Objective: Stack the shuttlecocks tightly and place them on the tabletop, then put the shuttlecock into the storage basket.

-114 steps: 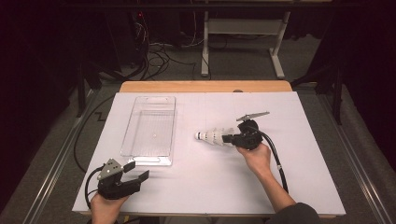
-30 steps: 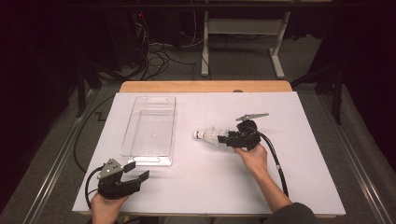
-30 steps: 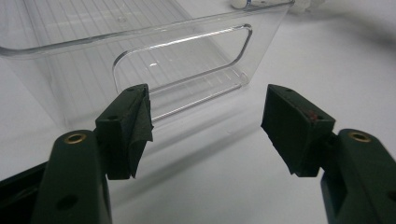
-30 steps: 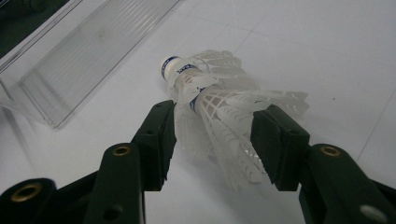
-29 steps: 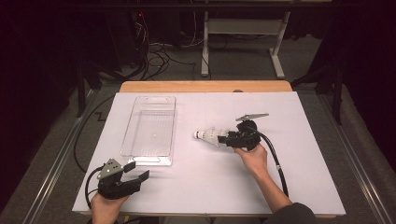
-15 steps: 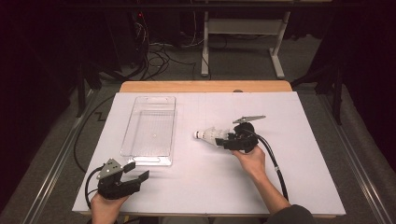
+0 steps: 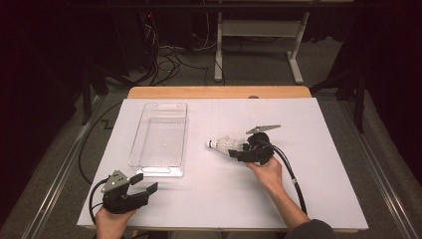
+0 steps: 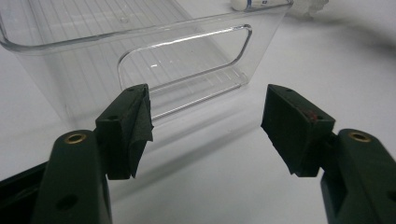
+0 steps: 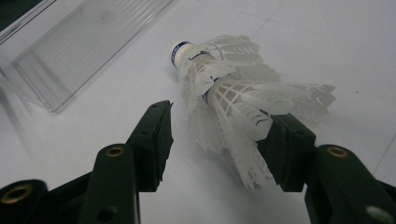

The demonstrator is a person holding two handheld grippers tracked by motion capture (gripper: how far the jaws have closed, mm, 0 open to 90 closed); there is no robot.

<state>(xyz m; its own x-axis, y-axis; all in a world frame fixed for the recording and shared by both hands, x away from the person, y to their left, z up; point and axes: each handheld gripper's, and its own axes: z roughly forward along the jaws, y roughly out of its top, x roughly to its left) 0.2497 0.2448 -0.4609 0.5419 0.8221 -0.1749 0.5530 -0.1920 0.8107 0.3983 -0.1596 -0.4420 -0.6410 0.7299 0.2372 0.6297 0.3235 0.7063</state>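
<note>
While shuttlecocks point(image 7: 226, 145) lie beside clear bin point(image 7: 160, 139), nothing between.

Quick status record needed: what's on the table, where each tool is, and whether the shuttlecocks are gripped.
surface: white table
bin: clear plastic bin, left of centre, nothing seen inside
shuttlecocks: nested white shuttlecocks lying on their side, cork pointing toward the bin
right tool: right tool astride the feather end, jaws apart; one jaw against the feathers, the other clear, no grip
left tool: left tool open, nothing between the jaws, facing the bin's near handle wall
</note>
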